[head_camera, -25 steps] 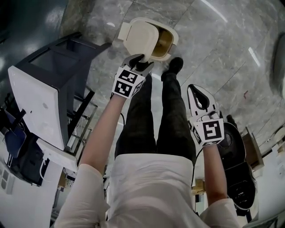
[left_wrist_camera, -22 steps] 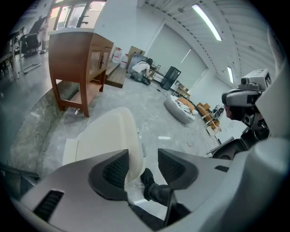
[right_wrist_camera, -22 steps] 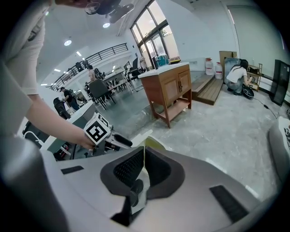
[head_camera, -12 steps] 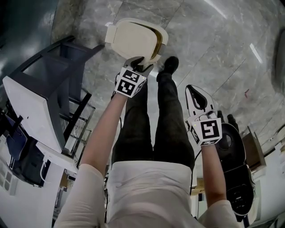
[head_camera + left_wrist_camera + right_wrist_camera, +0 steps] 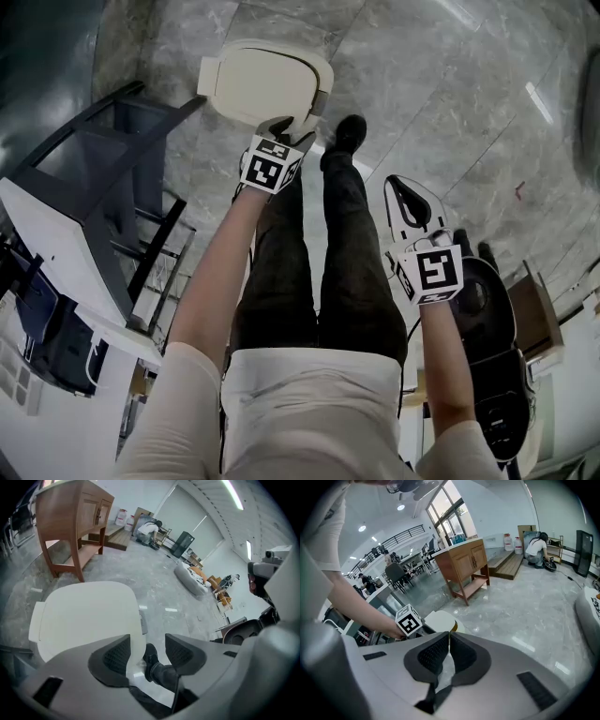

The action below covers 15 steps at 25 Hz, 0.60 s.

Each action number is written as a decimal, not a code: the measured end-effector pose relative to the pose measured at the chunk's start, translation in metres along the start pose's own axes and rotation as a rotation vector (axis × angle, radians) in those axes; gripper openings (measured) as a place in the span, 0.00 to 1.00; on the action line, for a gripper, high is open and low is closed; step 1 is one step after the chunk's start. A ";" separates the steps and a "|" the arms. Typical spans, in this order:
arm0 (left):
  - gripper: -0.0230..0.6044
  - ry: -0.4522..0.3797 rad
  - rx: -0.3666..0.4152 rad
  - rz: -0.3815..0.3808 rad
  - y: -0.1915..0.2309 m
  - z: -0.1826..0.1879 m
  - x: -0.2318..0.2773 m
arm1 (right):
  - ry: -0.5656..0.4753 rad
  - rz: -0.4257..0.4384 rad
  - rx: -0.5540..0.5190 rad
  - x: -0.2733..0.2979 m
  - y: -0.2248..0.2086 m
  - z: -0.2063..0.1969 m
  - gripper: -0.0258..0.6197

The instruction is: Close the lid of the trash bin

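Swinging down since a second ago, the cream lid [image 5: 262, 84] now lies almost flat over the trash bin [image 5: 325, 67] on the floor [image 5: 422, 94], the left gripper [image 5: 292, 125] at its near edge with jaws just widened and clamping nothing, while the right gripper [image 5: 403, 187] hangs apart, jaws pressed together, empty.

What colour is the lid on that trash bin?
The lid is plain cream, no pattern; the left gripper view shows it best.

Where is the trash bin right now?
In the head view the trash bin stands on the floor, top centre-left, just beyond the left gripper and left of the person's shoe.
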<state>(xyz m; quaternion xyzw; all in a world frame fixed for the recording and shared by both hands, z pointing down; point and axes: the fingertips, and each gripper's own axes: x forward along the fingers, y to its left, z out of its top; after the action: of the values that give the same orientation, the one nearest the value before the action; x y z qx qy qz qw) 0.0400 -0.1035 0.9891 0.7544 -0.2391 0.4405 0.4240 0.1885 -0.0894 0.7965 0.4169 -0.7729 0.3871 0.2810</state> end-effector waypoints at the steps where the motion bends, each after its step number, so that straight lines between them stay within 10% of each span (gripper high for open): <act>1: 0.42 0.006 -0.013 0.001 0.001 0.000 0.004 | 0.001 0.000 0.002 0.001 -0.003 -0.001 0.09; 15: 0.53 0.106 -0.055 0.008 0.002 -0.008 0.041 | 0.014 0.014 0.018 0.005 -0.019 -0.016 0.09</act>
<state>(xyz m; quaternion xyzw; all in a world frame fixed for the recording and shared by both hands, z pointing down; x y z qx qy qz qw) 0.0557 -0.0975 1.0274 0.7171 -0.2312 0.4748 0.4548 0.2041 -0.0852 0.8162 0.4112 -0.7703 0.3989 0.2799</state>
